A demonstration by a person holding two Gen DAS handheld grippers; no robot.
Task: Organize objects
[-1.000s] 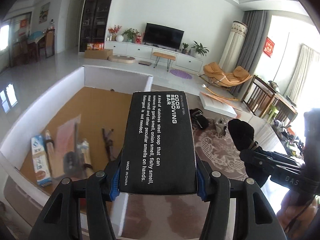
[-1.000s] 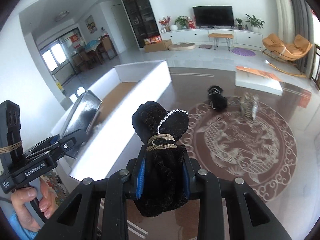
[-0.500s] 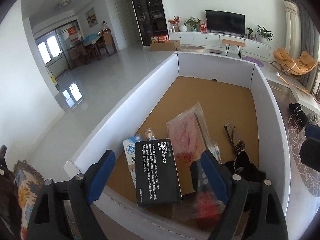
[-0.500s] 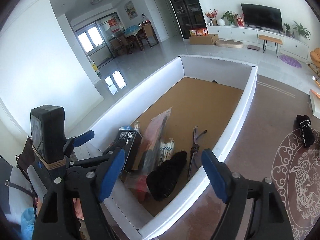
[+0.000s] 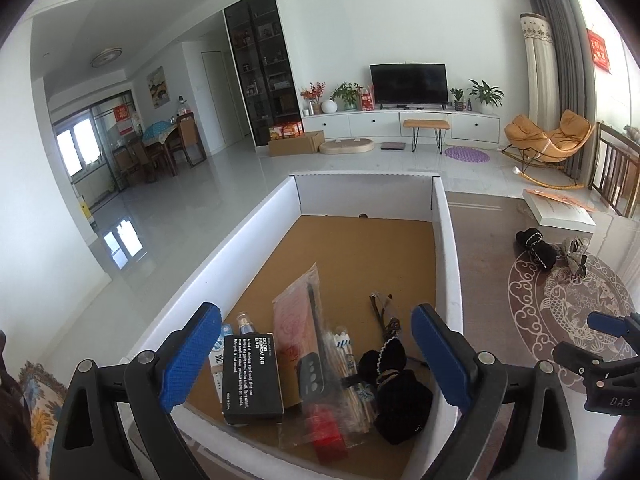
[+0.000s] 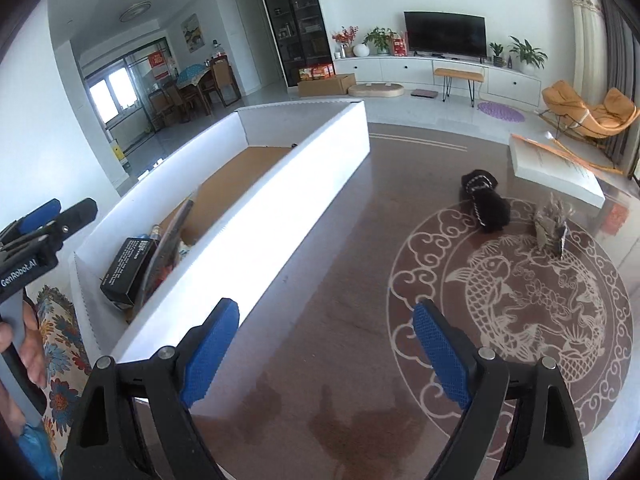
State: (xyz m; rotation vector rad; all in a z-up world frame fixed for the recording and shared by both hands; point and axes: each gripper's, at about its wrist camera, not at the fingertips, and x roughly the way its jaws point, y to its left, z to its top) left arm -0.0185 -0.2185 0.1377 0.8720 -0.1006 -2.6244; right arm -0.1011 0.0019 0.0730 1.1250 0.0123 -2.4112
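from your left wrist camera, your left gripper (image 5: 316,344) hangs over the near end of the long white cardboard box with a brown floor (image 5: 256,236), its blue-padded jaws spread wide with nothing pressed between them. below the jaws, on the box floor, the black rectangular odor-removing-bar carton (image 5: 251,376) lies flat beside a clear plastic bag with red print (image 5: 300,344), a bundle of wooden sticks (image 5: 352,368) and a black velvet drawstring pouch (image 5: 400,392). out on the brown patterned table (image 5: 480,280) a second black pouch (image 5: 536,248) lies near a small grey bow-like item (image 5: 576,256).

from your right wrist camera, your right gripper (image 6: 326,344) is over the bare table (image 6: 320,280), just beside the box's white outer wall (image 6: 248,232). its jaws have just been opening and hold nothing. the second black pouch (image 6: 486,200) lies well ahead of it. your left gripper (image 6: 44,220) shows at the left edge, held in your hand (image 6: 28,344).
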